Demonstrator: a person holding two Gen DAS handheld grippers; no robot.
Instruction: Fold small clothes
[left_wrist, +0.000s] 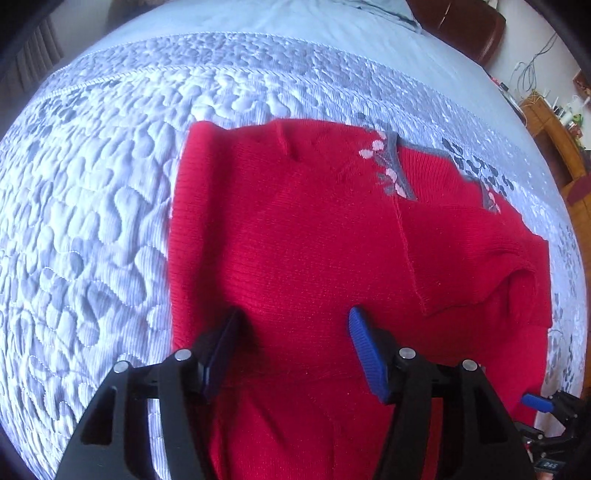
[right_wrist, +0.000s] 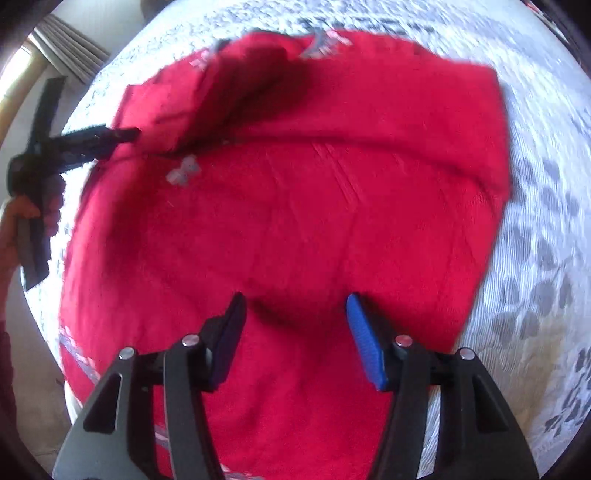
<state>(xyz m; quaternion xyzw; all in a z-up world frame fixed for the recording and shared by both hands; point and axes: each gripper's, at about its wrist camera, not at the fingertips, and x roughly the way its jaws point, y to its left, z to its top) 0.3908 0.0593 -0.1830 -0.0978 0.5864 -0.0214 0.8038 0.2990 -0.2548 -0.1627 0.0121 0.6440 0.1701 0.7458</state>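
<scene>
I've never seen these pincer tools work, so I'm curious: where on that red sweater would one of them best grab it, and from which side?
Probably the bottom hem of the red sweater, nearest the open left gripper. It lies flat on the quilted bedspread, so I'd come in low from the near side, slide one finger under the edge and pinch. The middle is flat, with no edge to pinch.

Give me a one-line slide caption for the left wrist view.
Open left gripper poised above a partly folded red sweater on a quilted blue bedspread.
</scene>
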